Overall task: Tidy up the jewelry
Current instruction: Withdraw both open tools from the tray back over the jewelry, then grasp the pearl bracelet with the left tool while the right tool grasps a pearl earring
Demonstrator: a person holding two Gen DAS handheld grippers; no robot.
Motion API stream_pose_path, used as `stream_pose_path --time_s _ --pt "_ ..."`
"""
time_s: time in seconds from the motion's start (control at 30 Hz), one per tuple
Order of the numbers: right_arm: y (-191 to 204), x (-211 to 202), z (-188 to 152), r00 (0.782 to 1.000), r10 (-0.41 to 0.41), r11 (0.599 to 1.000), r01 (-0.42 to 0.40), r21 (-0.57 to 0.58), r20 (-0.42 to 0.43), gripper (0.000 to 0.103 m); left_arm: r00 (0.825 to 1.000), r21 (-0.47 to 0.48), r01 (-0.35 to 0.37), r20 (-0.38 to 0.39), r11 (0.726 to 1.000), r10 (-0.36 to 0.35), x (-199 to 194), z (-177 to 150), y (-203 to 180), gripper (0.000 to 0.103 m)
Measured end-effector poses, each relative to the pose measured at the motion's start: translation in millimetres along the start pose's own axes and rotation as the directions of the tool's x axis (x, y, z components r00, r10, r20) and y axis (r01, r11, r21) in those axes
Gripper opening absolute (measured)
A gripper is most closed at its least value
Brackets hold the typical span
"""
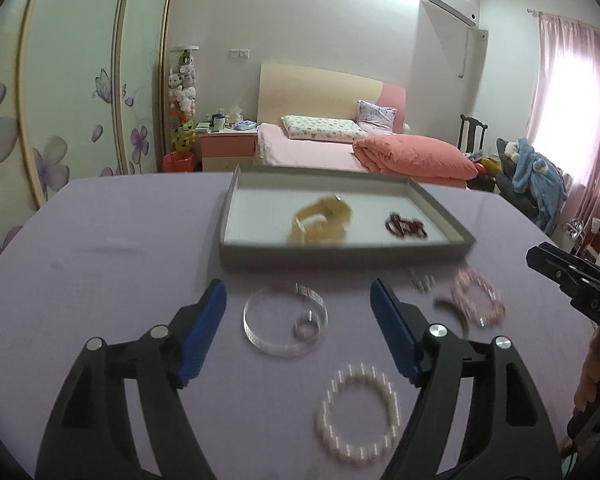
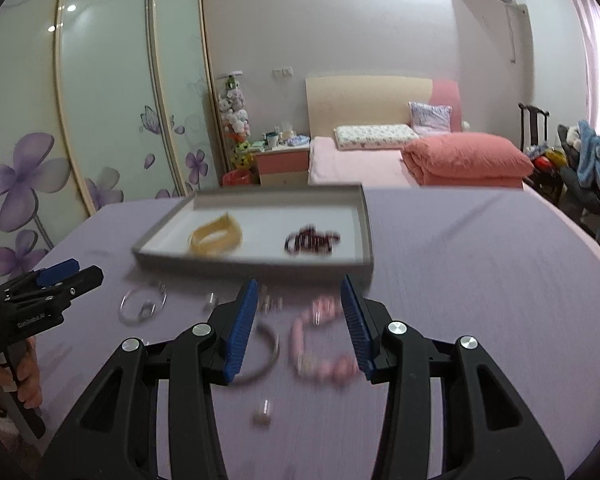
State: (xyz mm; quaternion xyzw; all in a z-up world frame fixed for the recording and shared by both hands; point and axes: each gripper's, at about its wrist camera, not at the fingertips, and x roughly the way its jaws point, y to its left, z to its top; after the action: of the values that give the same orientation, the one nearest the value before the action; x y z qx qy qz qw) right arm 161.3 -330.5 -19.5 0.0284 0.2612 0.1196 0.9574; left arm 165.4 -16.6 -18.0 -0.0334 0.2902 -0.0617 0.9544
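A grey tray [image 1: 340,254] [image 2: 252,266] at the back of the lavender table holds a yellow bangle [image 1: 322,220] [image 2: 216,236] and a dark red bead bracelet [image 1: 406,226] [image 2: 312,240]. My left gripper [image 1: 297,284] [image 2: 88,271] is open above a clear bangle [image 1: 286,320] [image 2: 142,306] that lies on the cloth with a small ring [image 1: 306,326] inside it. A white pearl bracelet [image 1: 358,412] lies nearer to me. My right gripper [image 2: 300,280] [image 1: 540,256] is open over a pink bead bracelet [image 2: 324,348] [image 1: 478,298], pads apart from it. A thin dark bangle [image 2: 266,356] lies beside it.
Small clear pieces [image 2: 270,302] lie in front of the tray, and another small piece [image 2: 262,412] lies close to me. A hand [image 2: 24,376] holds the left gripper's handle. Beyond the table stand a pink bed [image 1: 340,152] and sliding wardrobe doors [image 2: 108,100].
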Motion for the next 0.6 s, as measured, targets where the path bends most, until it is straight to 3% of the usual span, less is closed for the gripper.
stream_pose_path --time_s 0.27,0.6 --pt "6.7 -14.7 -43.9 0.999 -0.002 1.0 0.003 0.009 -0.053 0.045 0.994 0.005 -0.026 -0.107 1.0 0.026 -6.9 -37.1 -9.5 0.074" --pt "3.9 -26.6 -55.6 0.999 0.018 0.999 -0.016 0.043 -0.042 0.045 0.959 0.038 -0.026 -0.28 0.999 0.035 26.6 -51.3 -22.1 0.045"
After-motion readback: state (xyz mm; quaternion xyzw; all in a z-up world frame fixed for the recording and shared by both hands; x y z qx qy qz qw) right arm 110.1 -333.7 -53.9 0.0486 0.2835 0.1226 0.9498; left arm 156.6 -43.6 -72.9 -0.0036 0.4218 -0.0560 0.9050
